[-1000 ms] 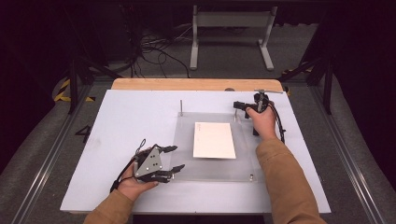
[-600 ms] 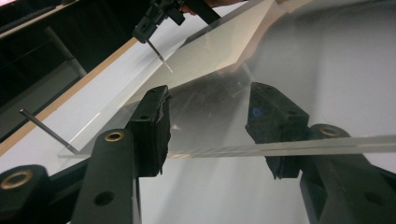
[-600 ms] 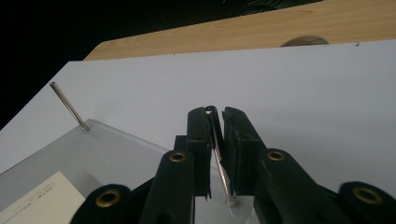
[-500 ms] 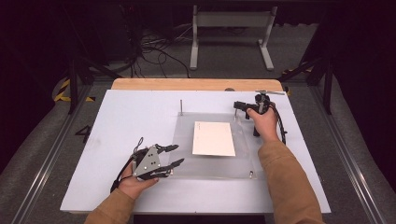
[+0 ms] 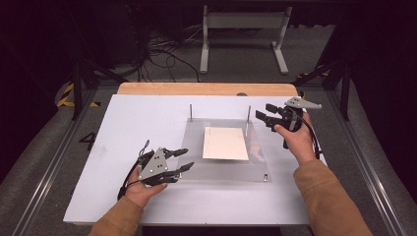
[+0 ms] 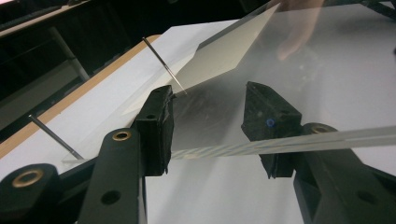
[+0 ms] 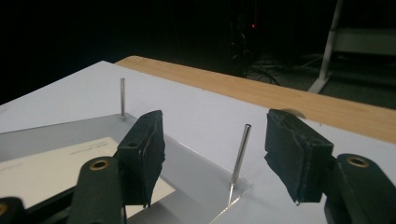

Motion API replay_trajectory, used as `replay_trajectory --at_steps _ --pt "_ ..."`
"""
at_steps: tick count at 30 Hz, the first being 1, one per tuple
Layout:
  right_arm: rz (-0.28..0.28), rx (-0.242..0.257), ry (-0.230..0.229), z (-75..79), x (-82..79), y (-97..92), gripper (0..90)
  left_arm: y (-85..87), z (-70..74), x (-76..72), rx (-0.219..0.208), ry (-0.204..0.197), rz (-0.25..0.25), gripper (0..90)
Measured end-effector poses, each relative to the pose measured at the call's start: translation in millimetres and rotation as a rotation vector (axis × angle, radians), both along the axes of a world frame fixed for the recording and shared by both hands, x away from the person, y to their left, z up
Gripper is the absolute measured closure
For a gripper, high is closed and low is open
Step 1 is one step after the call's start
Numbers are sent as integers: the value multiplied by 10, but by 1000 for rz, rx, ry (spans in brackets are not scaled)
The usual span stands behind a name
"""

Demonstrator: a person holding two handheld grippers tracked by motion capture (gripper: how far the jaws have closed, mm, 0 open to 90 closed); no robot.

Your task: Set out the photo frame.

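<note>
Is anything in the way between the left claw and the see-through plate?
No, nothing visible. The left gripper is open at the clear plate's near left edge, and in the left gripper view that edge runs straight across between the jaws.

One clear acrylic plate [image 5: 223, 150]. One cream paper sheet [image 5: 225, 143]. Two thin upright metal pins: one [image 7: 239, 154] between right gripper's [image 7: 215, 158] open jaws, other [image 7: 122, 97] beyond them. Two black two-jaw grippers.
</note>
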State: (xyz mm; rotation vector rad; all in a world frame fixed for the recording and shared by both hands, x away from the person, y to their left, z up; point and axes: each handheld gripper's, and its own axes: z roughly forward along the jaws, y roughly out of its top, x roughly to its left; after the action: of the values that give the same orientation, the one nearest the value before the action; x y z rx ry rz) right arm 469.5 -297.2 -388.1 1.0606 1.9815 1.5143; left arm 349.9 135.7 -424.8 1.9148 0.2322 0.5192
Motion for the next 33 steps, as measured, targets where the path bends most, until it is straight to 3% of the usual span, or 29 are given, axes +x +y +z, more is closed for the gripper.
replay_trajectory --at_steps 6,11,16,25,31,32,33 --pt "30 -9 -88 84 -395 -118 381 6 30 16 -5 16 -1 521" --pt "54 -5 -123 81 -637 -198 405 11 58 44 -19 35 -7 516" --pt "76 -38 -125 36 -805 -265 422 13 90 62 -27 42 -4 516" --pt "136 -67 -192 -7 -1098 -315 397 15 131 86 -39 55 -1 516" --pt "177 -112 -174 -47 -1210 -315 365 12 152 93 -42 61 4 517" --pt "197 -147 -170 -67 -1252 -296 362 12 168 100 -37 64 2 517" --pt "197 -147 -170 -67 -1252 -296 362 12 168 100 -37 64 2 517"
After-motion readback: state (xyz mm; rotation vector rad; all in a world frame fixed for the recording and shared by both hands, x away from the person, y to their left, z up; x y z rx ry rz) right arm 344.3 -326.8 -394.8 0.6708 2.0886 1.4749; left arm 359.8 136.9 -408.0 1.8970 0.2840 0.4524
